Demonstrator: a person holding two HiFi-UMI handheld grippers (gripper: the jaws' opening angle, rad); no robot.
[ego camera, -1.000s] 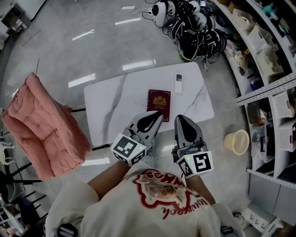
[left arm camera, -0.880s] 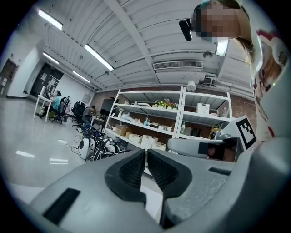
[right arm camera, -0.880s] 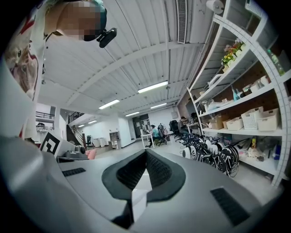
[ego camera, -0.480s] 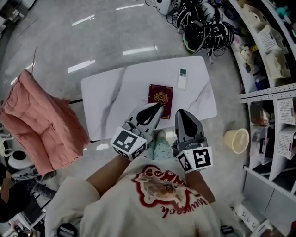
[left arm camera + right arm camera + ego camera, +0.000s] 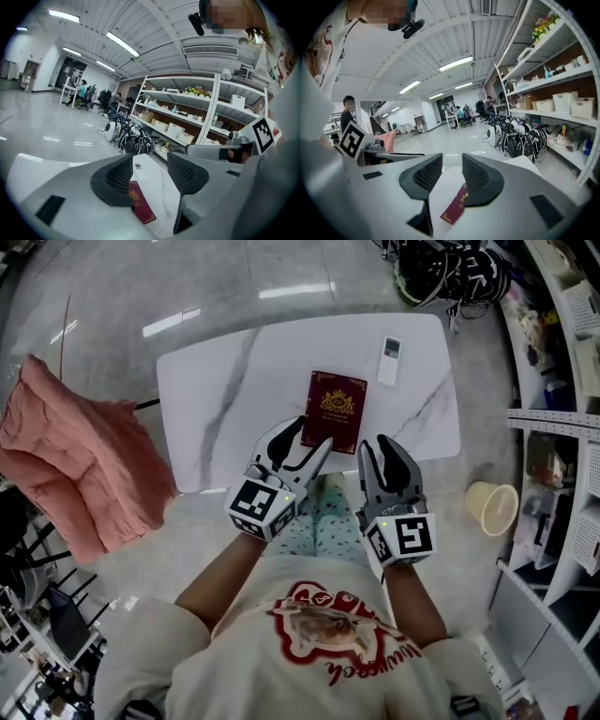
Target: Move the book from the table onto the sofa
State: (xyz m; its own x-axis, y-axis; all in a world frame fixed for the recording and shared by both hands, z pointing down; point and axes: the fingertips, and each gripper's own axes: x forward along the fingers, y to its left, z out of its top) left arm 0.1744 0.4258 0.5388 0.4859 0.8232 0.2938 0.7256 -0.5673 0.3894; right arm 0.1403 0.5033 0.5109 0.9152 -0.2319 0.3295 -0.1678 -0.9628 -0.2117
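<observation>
The dark red book (image 5: pixel 333 411) with a gold emblem lies flat on the white marble table (image 5: pixel 216 399). My left gripper (image 5: pixel 300 439) hovers at the book's near left corner. Its jaws have just been opening and stand open with nothing between them. In the left gripper view the left gripper (image 5: pixel 150 161) looks down on the book (image 5: pixel 140 206). My right gripper (image 5: pixel 385 451) is just right of the book's near edge, over the table's front. Its jaws have also just been opening, to a narrow empty gap. The right gripper (image 5: pixel 451 171) shows the book (image 5: pixel 454 208) below. The pink sofa (image 5: pixel 66 465) stands left of the table.
A white remote (image 5: pixel 390 348) lies on the table beyond the book. A yellow bucket (image 5: pixel 495 507) stands on the floor at the right, next to white shelving (image 5: pixel 562 427). Dark helmets and bags (image 5: pixel 450 268) are piled behind the table. The person's legs (image 5: pixel 323 521) are against the table's front edge.
Both grippers have come down and forward to the table's front edge, close to the book. Their jaws, together before, now stand apart. The view has drawn nearer the table.
</observation>
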